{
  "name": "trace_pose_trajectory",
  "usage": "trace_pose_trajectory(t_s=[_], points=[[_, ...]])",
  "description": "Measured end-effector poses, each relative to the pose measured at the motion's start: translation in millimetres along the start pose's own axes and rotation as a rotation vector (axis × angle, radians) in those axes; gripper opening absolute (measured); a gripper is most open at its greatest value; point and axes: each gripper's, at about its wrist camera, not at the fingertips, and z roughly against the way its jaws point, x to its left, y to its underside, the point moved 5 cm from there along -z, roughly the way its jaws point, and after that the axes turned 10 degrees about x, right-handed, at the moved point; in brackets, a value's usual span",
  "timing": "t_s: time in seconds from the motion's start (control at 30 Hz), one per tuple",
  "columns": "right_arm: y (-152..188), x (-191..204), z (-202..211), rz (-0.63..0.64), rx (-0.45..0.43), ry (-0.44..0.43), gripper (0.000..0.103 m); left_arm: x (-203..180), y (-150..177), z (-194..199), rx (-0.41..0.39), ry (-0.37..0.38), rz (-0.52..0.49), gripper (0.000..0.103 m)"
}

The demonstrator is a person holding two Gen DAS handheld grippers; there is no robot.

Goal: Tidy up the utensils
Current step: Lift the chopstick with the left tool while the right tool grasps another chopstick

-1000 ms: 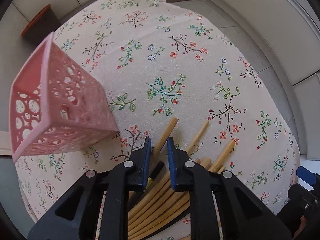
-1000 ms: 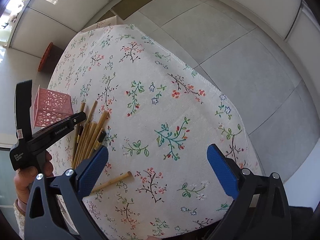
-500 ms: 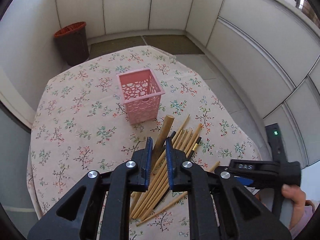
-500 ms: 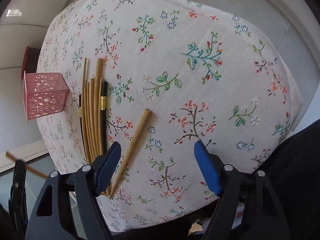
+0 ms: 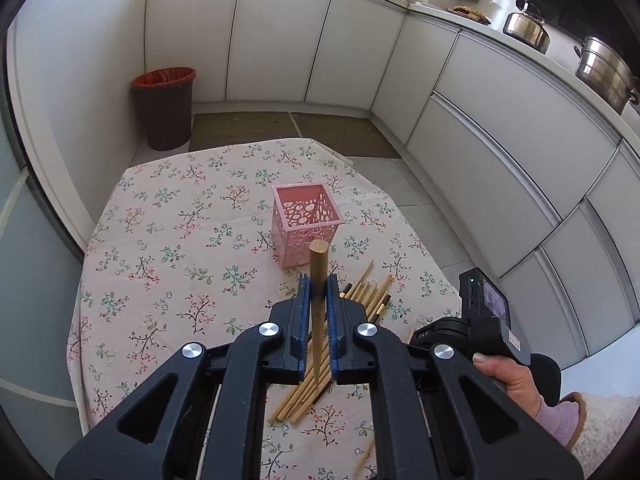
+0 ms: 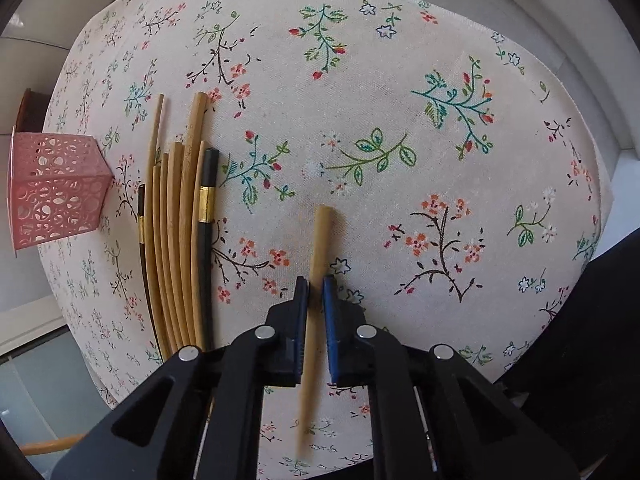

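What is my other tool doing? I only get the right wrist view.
Observer: The left tool is shut on one wooden chopstick, with the thick end pointing up.
Operator: Is anything put away yet?
Observer: It doesn't look like it. In the left wrist view the pink basket stands upright and no chopsticks stick out of it.
Operator: What else is in the room?
Observer: A dark bin with a red liner stands on the floor by the white cabinets.
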Motion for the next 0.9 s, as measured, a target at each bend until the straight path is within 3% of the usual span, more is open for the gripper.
trace_pose_trajectory(t_s=[0.13, 0.33, 0.67, 0.9], points=[[13, -1, 29, 0.090, -0.038, -0.079, 0.008, -8, -2, 17, -0.039, 0.014, -0.002, 0.007], [41, 23, 121, 0.309, -0.241, -0.173, 0.008, -20, -14, 40, -0.098, 0.010, 0.018, 0.007], [65, 64, 292, 0.525, -0.571, -0.316, 0.008, -33, -67, 74, -0.197, -0.020, 0.050, 0.007], [63, 116, 347, 0.642, -0.707, -0.372, 0.008, -41, -109, 82, -0.281, -0.058, 0.061, 0.007]])
